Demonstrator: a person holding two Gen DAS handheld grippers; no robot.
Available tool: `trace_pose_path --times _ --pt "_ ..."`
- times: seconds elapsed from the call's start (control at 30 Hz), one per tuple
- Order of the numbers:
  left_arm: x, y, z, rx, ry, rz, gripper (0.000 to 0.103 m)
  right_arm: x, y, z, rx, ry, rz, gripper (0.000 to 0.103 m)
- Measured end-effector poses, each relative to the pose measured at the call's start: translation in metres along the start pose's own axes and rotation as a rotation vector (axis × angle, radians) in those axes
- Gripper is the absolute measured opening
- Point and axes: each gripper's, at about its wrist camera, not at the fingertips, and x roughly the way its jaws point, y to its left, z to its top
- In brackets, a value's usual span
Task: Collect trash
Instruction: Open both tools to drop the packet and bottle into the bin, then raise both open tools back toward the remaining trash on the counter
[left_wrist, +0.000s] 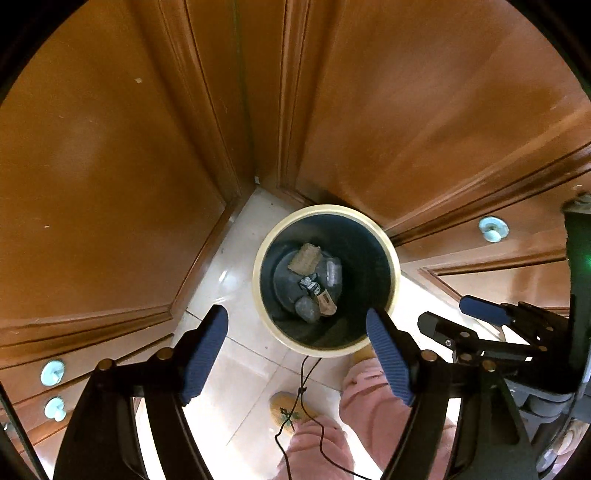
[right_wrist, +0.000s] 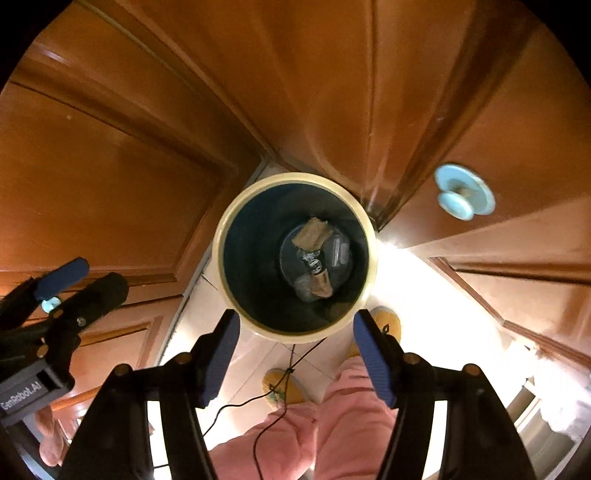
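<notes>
2 fisheye views are looking almost straight down into a round trash bin (left_wrist: 326, 281) with a cream rim and dark interior, sitting on a pale tiled floor (left_wrist: 236, 280) in a corner of brown wooden doors (left_wrist: 110, 155). At the bin's bottom several pieces of trash (left_wrist: 312, 278) are lying: a tan cardboard scrap, grey crumpled lumps and a small wrapper. The left hand-held gripper (left_wrist: 297, 354) is hanging above the bin's near rim, jaws spread wide and gripping nothing. The right hand-held gripper (right_wrist: 295, 356) is hanging likewise, wide apart and empty. A person in pink trousers (right_wrist: 332, 417) and yellow slippers is standing just beside the bin. The drop-off step is looking complete; the next move is probably calling for both grippers to lift clear and find any remaining litter, none of which is visible here.
</notes>
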Motion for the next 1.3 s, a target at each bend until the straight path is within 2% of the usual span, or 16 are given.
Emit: trace_pose_path --times 0.2,0.6,0.8,1.0,1.3 --pt "-0.058 -0.008 -0.001 0.011 -0.019 -0.009 0.076 -0.06 0.008 -0.013 0.041 -0.064 -0.002 0.064" --pt "-0.214 -0.027 -0.005 0.052 -0.138 -0.011 0.076 -0.211 0.049 -0.035 0.01 -0.174 0.011 0.064" --pt "-0.29 -0.035 -0.019 0.099 -0.201 -0.02 0.076 -0.286 0.072 -0.052 -0.019 -0.275 -0.004 0.064" --pt "-0.356 -0.043 -0.027 0.139 -0.291 -0.033 0.081 -0.351 0.086 -0.072 -0.066 -0.382 -0.032 0.064" --pt "-0.437 -0.053 -0.017 0.171 -0.414 -0.102 0.083 -0.44 0.096 -0.091 -0.11 -0.564 -0.068 0.064"
